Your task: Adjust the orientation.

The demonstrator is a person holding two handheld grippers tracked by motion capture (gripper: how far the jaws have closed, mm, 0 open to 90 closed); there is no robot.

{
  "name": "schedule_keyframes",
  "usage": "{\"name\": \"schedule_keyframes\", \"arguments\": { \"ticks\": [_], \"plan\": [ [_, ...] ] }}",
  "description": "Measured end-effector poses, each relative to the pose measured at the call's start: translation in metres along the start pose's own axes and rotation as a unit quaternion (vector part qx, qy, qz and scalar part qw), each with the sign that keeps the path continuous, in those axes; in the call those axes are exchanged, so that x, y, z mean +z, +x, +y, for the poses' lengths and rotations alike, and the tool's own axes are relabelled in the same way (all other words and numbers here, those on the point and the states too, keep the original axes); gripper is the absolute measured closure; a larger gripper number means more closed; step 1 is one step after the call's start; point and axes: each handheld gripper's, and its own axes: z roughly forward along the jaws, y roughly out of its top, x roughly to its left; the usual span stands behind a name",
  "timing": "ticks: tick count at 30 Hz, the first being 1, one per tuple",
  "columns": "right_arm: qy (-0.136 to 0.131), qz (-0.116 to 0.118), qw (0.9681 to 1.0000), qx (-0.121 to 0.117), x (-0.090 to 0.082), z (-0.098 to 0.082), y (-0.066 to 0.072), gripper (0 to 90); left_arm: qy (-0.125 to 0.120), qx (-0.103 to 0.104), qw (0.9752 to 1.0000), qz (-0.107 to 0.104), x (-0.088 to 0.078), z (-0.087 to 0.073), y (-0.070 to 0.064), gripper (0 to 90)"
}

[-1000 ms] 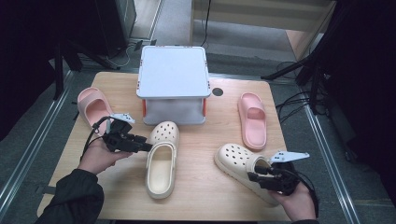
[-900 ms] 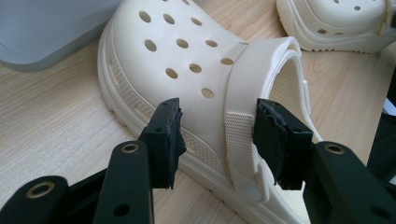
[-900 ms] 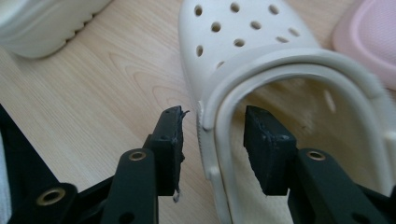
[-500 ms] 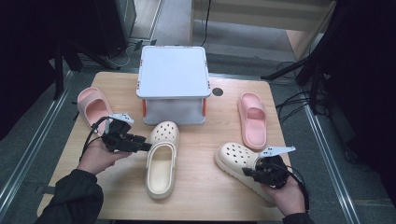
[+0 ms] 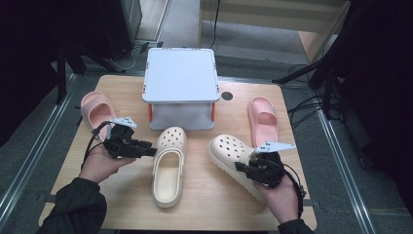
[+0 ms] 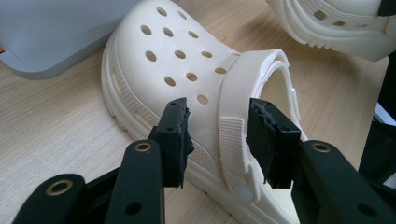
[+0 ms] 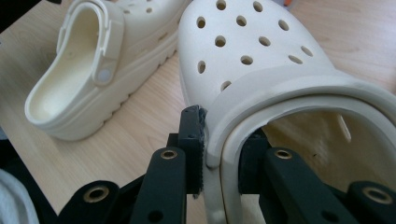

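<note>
Landmark for all positions: the grey lidded box (image 5: pixel 180 85) at the far middle of the table (image 5: pixel 122 200).

Far left of the box, a pink slide (image 5: pixel 97 109) lies apart and untouched.

Left gripper (image 5: pixel 146 147): it sits at the near-left of the box, aimed at the side of the left cream clog (image 5: pixel 168 165), which lies just in front of the box with its toe pointing at the box wall. The jaws have just been closing and now straddle the folded-forward heel strap (image 6: pixel 233 140) near its rivet; gaps show on both sides, so they remain open with nothing gripped. Judged purpose: to seize the shoe by the strap and wall.

Right gripper (image 5: pixel 246 168): at the near-right of the box, its jaws have just been closing and are clamped on the rim and strap of the right cream clog (image 5: pixel 231 153), one pad outside, one inside the opening. That grip suits lifting or turning the shoe.

Far right of the box, a second pink slide (image 5: pixel 263 117) lies apart.

Containers: the box lid is on; contents cannot be determined. Both clogs are empty.
</note>
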Motion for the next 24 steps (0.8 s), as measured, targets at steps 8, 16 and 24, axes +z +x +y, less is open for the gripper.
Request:
{"name": "schedule_keyframes", "arguments": {
  "ticks": [8,16,24],
  "plan": [
    [0.004,0.0,0.9999,0.015,0.027,0.023,0.004,77.0,0.006,0.01,0.9999,0.005,0.001,-0.003,-0.002,59.1],
    [0.017,-0.006,0.9997,0.016,0.053,0.035,0.005,77.0,-0.008,0.02,0.9997,0.015,-0.003,-0.008,-0.006,59.4],
    [0.025,-0.006,0.9995,0.015,0.074,0.042,0.002,77.0,-0.008,0.021,0.9996,0.018,-0.006,-0.015,-0.008,59.3]
  ]
}}
